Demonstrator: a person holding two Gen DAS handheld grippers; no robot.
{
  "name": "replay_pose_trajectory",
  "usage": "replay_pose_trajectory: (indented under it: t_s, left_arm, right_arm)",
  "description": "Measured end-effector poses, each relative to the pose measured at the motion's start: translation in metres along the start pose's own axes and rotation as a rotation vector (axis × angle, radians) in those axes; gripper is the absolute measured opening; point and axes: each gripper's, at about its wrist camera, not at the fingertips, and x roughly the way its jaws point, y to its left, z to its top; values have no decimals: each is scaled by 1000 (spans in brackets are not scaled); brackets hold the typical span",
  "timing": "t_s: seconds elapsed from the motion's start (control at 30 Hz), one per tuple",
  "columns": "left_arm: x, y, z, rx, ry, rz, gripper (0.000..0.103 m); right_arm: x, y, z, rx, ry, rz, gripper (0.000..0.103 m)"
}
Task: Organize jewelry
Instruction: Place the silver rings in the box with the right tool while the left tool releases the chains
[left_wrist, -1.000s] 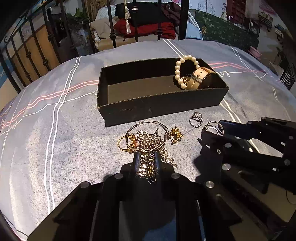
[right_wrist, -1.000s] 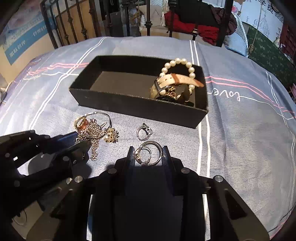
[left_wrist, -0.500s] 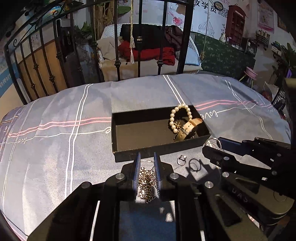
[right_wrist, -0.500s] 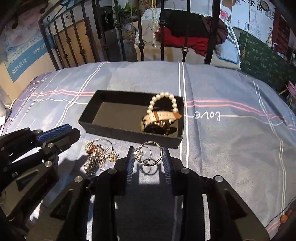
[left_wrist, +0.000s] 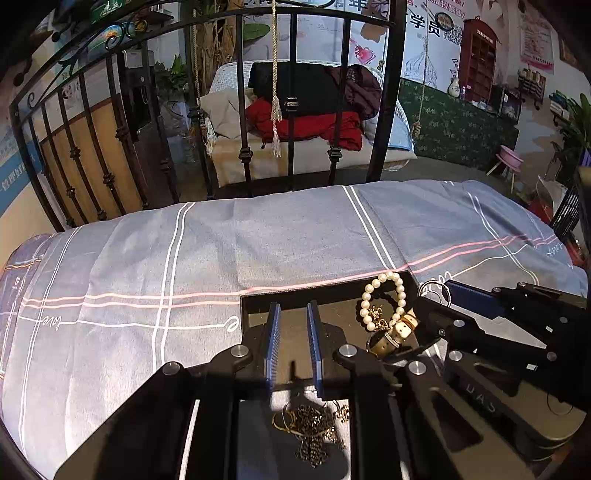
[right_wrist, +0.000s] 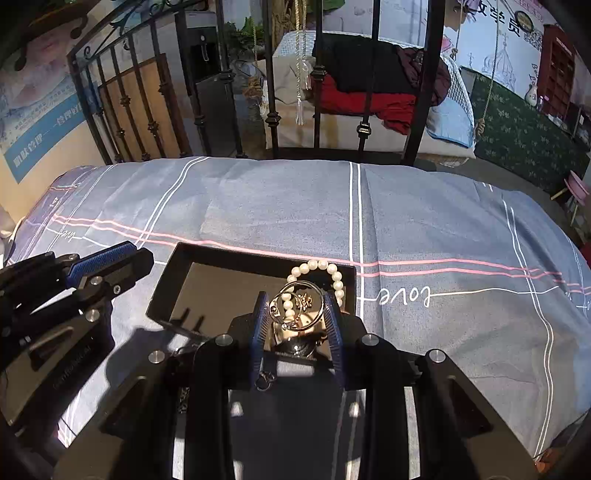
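Note:
A black open box (left_wrist: 255, 301) (right_wrist: 166, 284) lies on the blue-grey bedsheet. It holds a pearl bracelet (left_wrist: 384, 299) (right_wrist: 325, 269) and a tan-strapped watch (left_wrist: 391, 336). My left gripper (left_wrist: 292, 314) is open and empty, raised over the box's near edge. A tangle of gold chains and a bangle (left_wrist: 310, 428) lies on the sheet below it. My right gripper (right_wrist: 297, 304) is shut on silver hoop rings (right_wrist: 299, 306) (left_wrist: 434, 290), held above the box's right end over the bracelet.
A black iron bed rail (left_wrist: 240, 110) (right_wrist: 317, 92) stands at the sheet's far edge, with clothes (left_wrist: 306, 107) piled behind it. A small ring (right_wrist: 264, 378) lies on the sheet under my right gripper.
My left gripper has opened and the gold chains have fallen to the sheet. Both grippers have risen and moved toward the box; the right still carries the hoop rings.

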Motion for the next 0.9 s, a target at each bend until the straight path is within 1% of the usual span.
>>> replay_pose_trajectory:
  t_s: [0.17,0.43,0.5,0.53,0.57,0.6,0.63,0.7,0.77,0.8,0.9]
  left_arm:
    - [14,-3,4,5,18,16,14]
    - [35,-3,2,6,55,35,14]
    - [39,-2,2,4,64,55,15]
    - [40,-1,2,2,67,63,18]
    - [41,0,1,-3,74,65,35]
    - [42,3,1,-17,76,89,45]
    - [42,7,1,-29,74,93,49]
    - [40,14,0,-55,75,105,61]
    - [38,19,0,-71,72,123,69]
    - [37,20,0,-76,73,128,74]
    - [27,21,-1,-67,72,137,79]
  right_arm:
    - [16,-1,3,6,23,-18,31]
    - [35,2,4,7,55,-18,31]
    - [38,4,5,4,57,-20,31]
    - [38,5,5,3,56,-21,32]
    - [38,5,5,2,54,-20,35]
    - [38,5,5,2,51,-39,38]
    - [37,4,5,3,45,-54,40]
    - [36,0,5,21,40,-70,55]
    - [33,-4,4,31,27,-95,65]
    - [32,-5,4,32,24,-93,66]
    - [22,-4,2,22,17,-98,67]
